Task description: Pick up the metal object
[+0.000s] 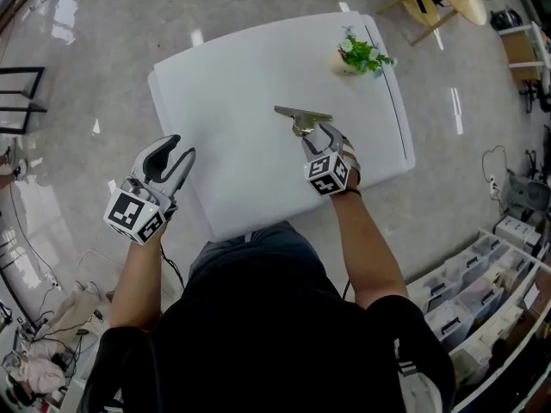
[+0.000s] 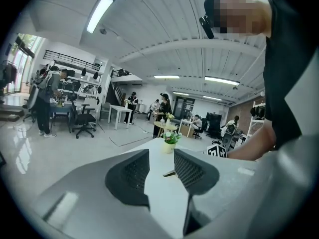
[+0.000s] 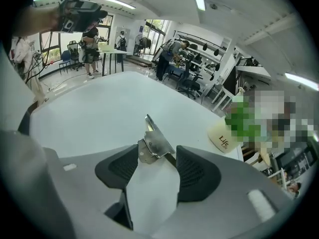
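The metal object (image 1: 301,116), a flat shiny bracket with a long strip across its far end, lies on the white table (image 1: 250,84) right of centre. My right gripper (image 1: 320,134) is open just behind it. In the right gripper view the metal object (image 3: 154,141) sits at the mouth of the open jaws, its near end between the two dark pads (image 3: 197,173). Whether the pads touch it is unclear. My left gripper (image 1: 182,149) is open and holds nothing, hovering off the table's left edge. In the left gripper view the metal object (image 2: 168,173) is a small sliver far ahead.
A small green plant in a cream pot (image 1: 357,57) stands at the table's far right, beyond the metal object. The table's right edge (image 1: 398,110) is close to my right gripper. Shelves with plastic bins (image 1: 482,291) stand at lower right. A wooden chair (image 1: 430,7) is behind the table.
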The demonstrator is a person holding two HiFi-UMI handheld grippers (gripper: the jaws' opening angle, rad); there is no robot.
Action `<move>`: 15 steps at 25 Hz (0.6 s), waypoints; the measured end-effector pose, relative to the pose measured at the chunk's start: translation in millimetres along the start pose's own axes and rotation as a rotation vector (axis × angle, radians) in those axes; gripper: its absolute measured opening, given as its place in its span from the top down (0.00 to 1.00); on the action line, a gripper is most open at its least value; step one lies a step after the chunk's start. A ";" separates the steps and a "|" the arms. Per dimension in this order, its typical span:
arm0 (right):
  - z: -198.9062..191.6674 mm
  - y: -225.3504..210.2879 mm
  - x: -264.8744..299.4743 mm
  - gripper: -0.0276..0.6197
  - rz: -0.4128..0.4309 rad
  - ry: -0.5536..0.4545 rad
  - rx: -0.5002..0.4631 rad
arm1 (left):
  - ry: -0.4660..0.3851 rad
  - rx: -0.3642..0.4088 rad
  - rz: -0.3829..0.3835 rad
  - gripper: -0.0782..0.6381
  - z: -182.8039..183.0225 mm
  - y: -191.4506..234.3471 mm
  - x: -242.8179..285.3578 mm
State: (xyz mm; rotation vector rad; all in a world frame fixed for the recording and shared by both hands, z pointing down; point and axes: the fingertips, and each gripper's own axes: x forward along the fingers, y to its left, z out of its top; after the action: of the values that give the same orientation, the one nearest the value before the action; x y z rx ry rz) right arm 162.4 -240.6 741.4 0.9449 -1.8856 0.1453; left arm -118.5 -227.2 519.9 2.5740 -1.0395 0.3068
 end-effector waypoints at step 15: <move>-0.3 3.8 32.1 0.55 0.019 0.050 -0.156 | 0.014 -0.046 0.007 0.68 -12.7 4.8 13.2</move>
State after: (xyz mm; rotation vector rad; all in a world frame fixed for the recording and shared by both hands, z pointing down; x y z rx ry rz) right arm 153.2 -255.4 768.6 0.8110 -1.8314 0.0325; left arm -113.4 -233.7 537.0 2.5244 -1.0383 0.2981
